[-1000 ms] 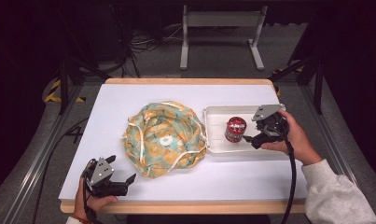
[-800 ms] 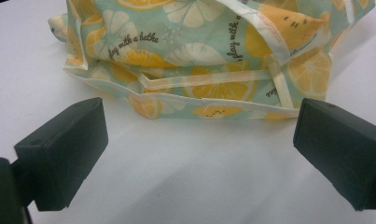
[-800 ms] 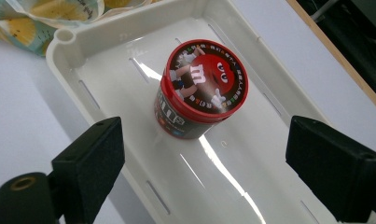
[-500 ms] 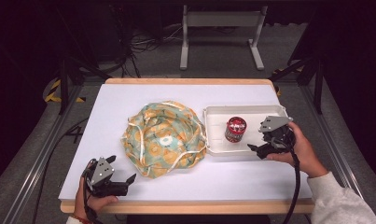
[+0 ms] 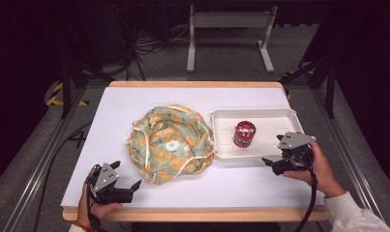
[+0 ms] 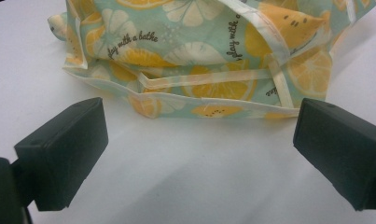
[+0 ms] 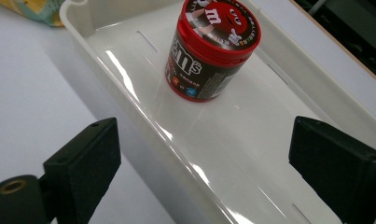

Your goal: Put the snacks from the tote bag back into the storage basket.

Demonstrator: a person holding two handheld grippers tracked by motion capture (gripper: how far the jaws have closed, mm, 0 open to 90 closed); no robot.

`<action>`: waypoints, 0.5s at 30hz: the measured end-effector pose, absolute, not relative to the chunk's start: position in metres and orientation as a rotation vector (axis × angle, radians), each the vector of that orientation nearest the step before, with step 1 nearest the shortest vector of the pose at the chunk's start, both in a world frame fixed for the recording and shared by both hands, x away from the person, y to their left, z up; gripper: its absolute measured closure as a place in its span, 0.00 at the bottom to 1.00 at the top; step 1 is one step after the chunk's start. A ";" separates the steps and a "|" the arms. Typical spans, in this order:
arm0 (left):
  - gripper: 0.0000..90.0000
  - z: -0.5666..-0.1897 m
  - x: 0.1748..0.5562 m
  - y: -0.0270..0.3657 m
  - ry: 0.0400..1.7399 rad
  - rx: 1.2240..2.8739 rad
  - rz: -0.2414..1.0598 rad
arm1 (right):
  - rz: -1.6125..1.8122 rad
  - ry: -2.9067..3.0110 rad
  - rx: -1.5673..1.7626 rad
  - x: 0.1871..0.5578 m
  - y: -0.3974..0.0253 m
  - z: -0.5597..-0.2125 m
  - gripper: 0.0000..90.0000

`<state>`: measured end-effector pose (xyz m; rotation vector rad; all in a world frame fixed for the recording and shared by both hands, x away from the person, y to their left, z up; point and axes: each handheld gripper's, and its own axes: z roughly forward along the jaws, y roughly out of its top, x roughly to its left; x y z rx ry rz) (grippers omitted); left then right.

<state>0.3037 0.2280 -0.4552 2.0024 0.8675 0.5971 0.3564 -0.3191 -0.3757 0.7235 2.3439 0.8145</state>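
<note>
1. The candy tub (image 5: 244,134) is a short round one with a red lid, dark body and cartoon faces on top, standing upright in the white tray (image 5: 275,115) toward its left end.
2. The right gripper (image 5: 276,164) sits at the tray's near right corner, jaws wide apart, nothing held.
3. The left gripper (image 5: 129,185) has its jaws spread too, resting by the table's front edge.
4. The citrus-print cloth bag (image 5: 169,142) lies crumpled mid-table, touching the tray's left side.
</note>
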 end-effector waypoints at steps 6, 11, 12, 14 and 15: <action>0.04 -0.455 0.304 0.229 0.867 2.001 0.598 | 0.859 2.289 0.725 0.342 -0.331 -0.388 0.08; 0.04 -0.455 0.303 0.229 0.869 2.000 0.599 | 0.881 2.258 0.739 0.336 -0.338 -0.395 0.07; 0.04 -0.455 0.303 0.229 0.870 2.000 0.601 | 0.882 2.246 0.747 0.334 -0.340 -0.396 0.07; 0.04 -0.455 0.303 0.228 0.867 2.002 0.604 | 0.888 2.224 0.765 0.330 -0.345 -0.402 0.06; 0.04 -0.455 0.303 0.228 0.866 2.002 0.605 | 0.891 2.214 0.771 0.329 -0.347 -0.404 0.06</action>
